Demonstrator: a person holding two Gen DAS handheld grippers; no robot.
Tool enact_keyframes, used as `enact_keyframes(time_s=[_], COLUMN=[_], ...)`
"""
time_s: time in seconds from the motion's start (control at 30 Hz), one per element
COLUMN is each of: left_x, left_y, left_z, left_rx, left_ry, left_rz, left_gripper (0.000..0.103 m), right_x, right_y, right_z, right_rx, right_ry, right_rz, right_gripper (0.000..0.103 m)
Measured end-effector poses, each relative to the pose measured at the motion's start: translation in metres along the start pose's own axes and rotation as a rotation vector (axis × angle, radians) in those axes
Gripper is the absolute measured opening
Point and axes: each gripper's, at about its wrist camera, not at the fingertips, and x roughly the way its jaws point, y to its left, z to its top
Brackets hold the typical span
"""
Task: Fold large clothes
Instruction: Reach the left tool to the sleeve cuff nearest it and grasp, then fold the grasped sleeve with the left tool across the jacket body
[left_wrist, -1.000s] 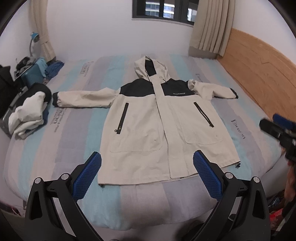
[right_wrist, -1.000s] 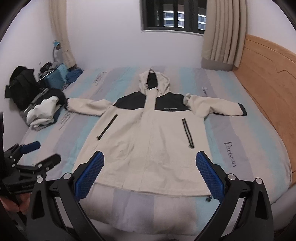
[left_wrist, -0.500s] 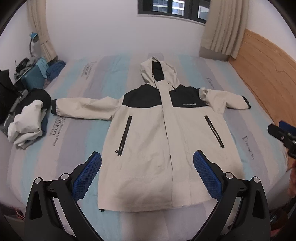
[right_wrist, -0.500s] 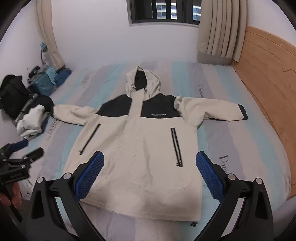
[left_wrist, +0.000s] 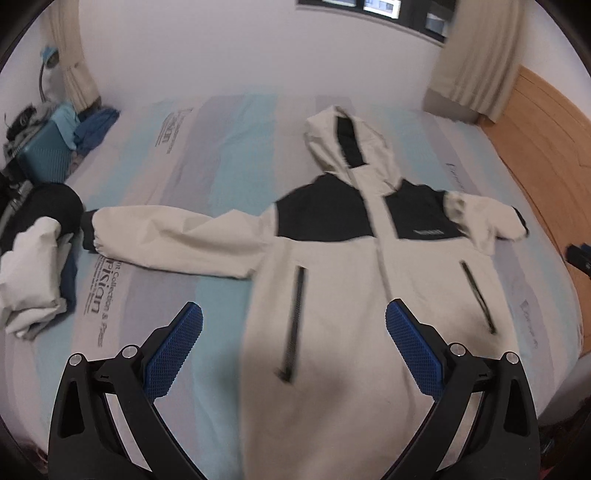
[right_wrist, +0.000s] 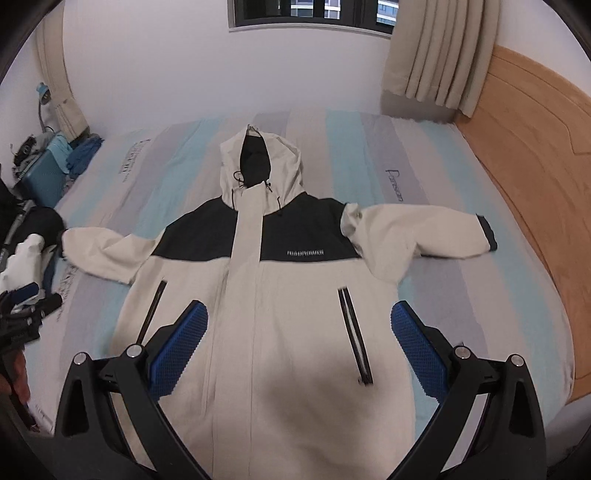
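Both grippers' fingers (left_wrist: 173, 350) (right_wrist: 419, 339) spread wide, empty, above the jacket (right_wrist: 295, 314).

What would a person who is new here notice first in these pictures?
First, the cream and black hooded jacket, spread flat, front up, sleeves out, in the middle of the striped bed. Next, a pile of clothes at the bed's left edge and the wooden headboard on the right.

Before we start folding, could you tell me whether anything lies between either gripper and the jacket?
Nothing visible does. The jacket lies flat below the open left gripper and open right gripper.
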Motion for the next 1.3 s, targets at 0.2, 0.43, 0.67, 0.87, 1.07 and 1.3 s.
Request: enact_keyframes(time_s=[0.2, 0.43, 0.67, 0.87, 1.07, 1.3], left_x=[0.080, 0.170, 0.228, 0.261, 0.269, 0.249], left_y=[0.099, 0.248, 0.379, 0.415, 0.422, 0.410], left_z=[0.032, 0.057, 0.058, 0.065, 0.061, 0.062], left_rx=[-0.066, -0.142, -0.353, -0.371, -0.395, -0.378], left_ry=[0.031, 0.058, 0.085, 0.094, 0.069, 0.046], left_rz=[0.081, 0.268, 0.332, 0.334, 0.298, 0.325], left_gripper=[0.097, 0.097, 0.097, 0.097, 0.073, 0.034], right_x=[0.052, 0.117, 0.181, 0.229, 0.251, 0.244], right_y=[0.020, 0.039, 0.051, 0.040, 0.030, 0.030], right_z=[0.022, 0.040, 0.039, 0.034, 0.030, 0.017], right_rx=[0.000, -0.032, -0.081, -0.074, -0.033, -0.023], right_ry=[0.011, 0.105, 0.162, 0.207, 0.249, 0.267], right_rz=[-0.010, 0.035, 0.056, 0.020, 0.008, 0.026], right_gripper=[0.096, 0.096, 0.096, 0.096, 0.096, 0.096])
